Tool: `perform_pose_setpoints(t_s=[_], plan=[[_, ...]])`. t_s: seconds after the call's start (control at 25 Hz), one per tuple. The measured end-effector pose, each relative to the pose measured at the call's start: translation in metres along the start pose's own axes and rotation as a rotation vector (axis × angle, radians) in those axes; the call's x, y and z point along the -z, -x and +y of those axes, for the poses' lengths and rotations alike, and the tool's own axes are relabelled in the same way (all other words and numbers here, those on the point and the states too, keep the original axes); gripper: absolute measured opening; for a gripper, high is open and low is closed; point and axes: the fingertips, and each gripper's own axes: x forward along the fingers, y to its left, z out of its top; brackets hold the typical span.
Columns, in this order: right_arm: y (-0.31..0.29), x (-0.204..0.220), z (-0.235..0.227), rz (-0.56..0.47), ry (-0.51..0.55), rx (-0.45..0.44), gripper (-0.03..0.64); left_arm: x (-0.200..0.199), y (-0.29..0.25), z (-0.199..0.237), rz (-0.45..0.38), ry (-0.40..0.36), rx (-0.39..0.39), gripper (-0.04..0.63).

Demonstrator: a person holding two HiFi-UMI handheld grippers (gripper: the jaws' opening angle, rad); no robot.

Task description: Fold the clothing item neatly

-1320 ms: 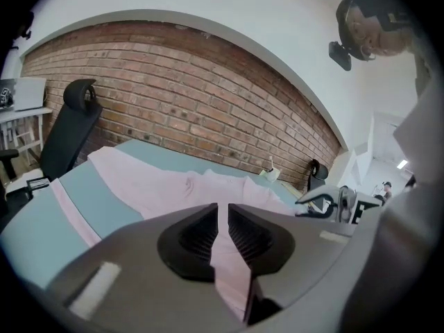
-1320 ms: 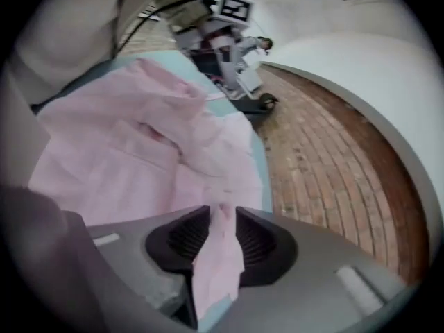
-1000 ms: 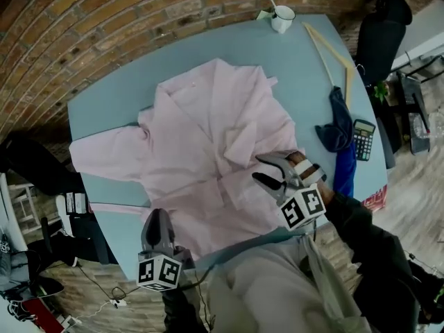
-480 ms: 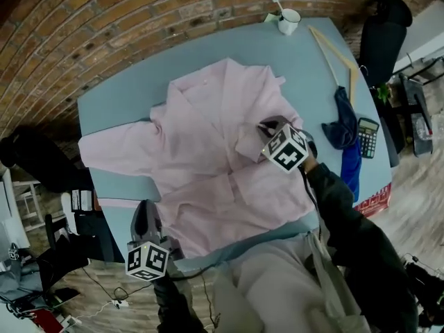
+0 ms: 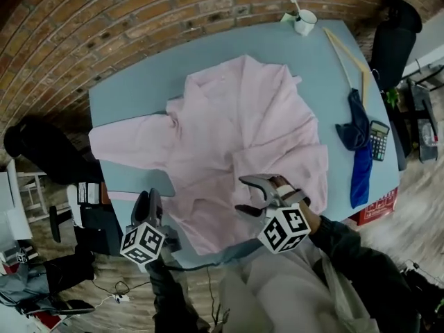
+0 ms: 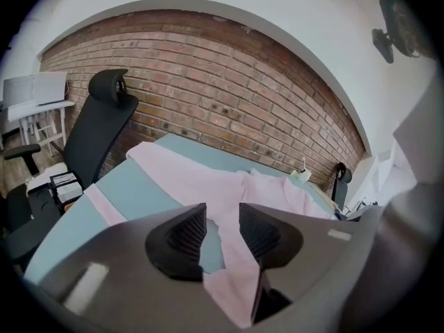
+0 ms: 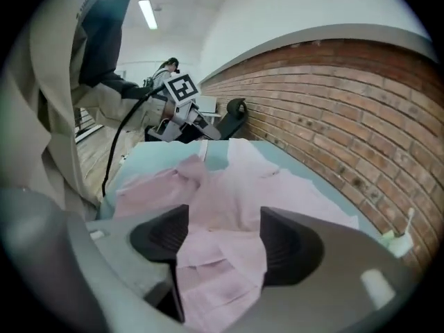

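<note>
Left tongs (image 6: 216, 226) just parted slightly, shirt (image 5: 236, 123) edge between; right tongs (image 7: 218, 240) just spread wide, empty.

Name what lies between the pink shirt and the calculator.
A dark blue cloth lies between the pink shirt and the calculator, in the head view.

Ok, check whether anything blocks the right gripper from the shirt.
Nothing visible does. The right gripper, jaws just opened with nothing between them, hangs directly over the pink shirt; the blue cloth lies aside.
</note>
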Motion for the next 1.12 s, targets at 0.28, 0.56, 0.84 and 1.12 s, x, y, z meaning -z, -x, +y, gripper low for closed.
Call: perform_pose_setpoints(t_s=[0.28,0.56,0.84,1.12], plan=[[0.064,0.008,-0.017,-0.009,-0.218,0.12,0.314,-0.042,-0.031,0.099,-0.001,0.139,-0.107,0.22],[0.054,-0.027,-0.035,-0.108,-0.346,0.182,0.314,-0.06,-0.094,0.18,0.057,0.254,-0.246,0.348],[0.031,-0.038,-0.047,-0.083,-0.366,0.209,0.314,-0.075,-0.151,0.24,0.147,0.213,-0.404,0.282],[0.03,-0.016,-0.059,-0.014,-0.442,0.268,0.314,-0.083,-0.158,0.254,0.122,0.203,-0.42,0.224]])
